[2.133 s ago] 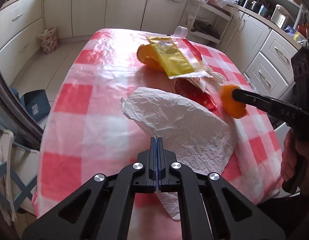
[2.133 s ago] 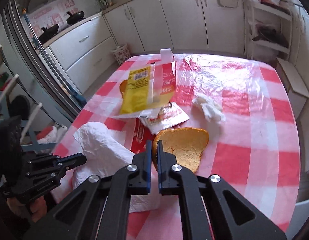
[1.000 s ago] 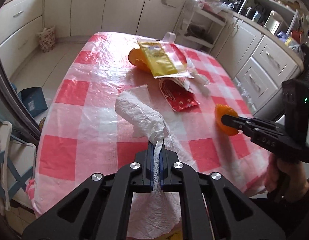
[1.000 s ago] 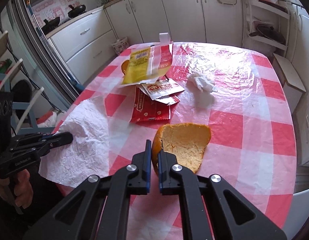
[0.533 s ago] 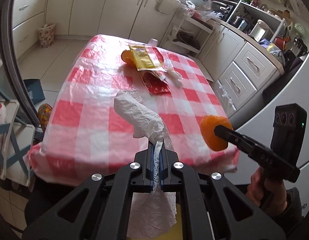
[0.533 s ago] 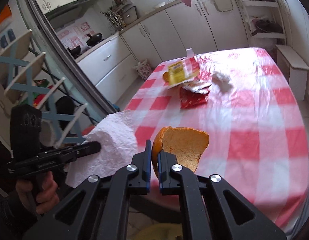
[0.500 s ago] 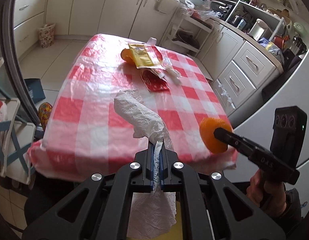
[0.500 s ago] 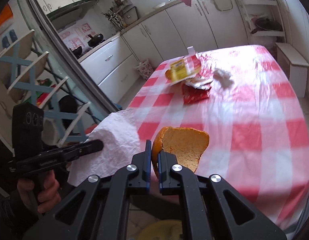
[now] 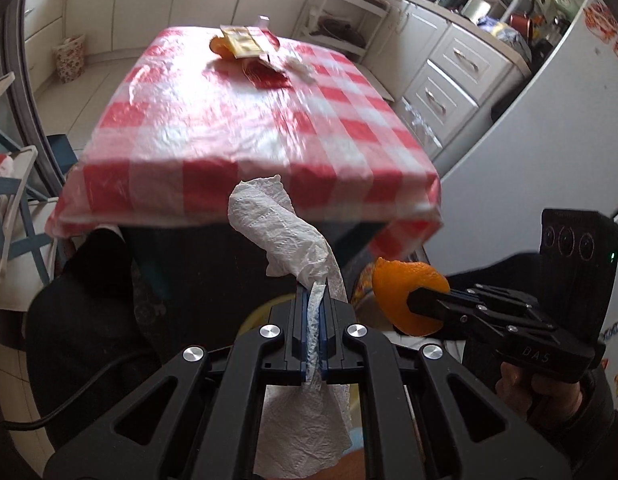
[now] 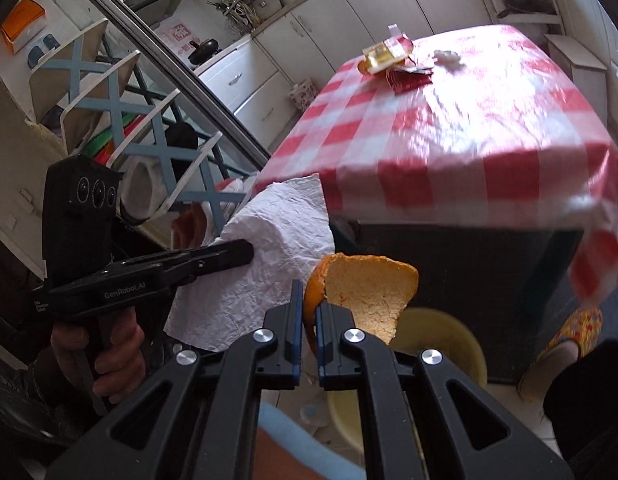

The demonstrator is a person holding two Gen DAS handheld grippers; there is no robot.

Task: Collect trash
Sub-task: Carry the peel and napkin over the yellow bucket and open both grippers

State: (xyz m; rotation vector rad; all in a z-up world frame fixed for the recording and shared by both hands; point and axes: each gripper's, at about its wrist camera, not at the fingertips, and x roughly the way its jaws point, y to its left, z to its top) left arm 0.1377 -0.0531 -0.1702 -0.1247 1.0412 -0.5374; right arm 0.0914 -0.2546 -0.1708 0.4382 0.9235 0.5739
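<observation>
Gripping orange peel (image 10: 361,292), right claw (image 10: 305,312) raised

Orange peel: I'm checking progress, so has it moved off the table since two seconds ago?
Yes. The orange peel, formerly over the checked table, now hangs past its near edge, above the yellow bin.

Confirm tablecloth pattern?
Red-and-white check on the tablecloth, under a glossy clear cover; clearest in the right wrist view.

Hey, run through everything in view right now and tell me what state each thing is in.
left tongs: shut on the paper towel
paper towel: crumpled, held off the table
right tongs: shut on the orange peel
orange peel: held above the yellow bin
yellow bin: open, on the floor
wrappers: piled on the table
</observation>
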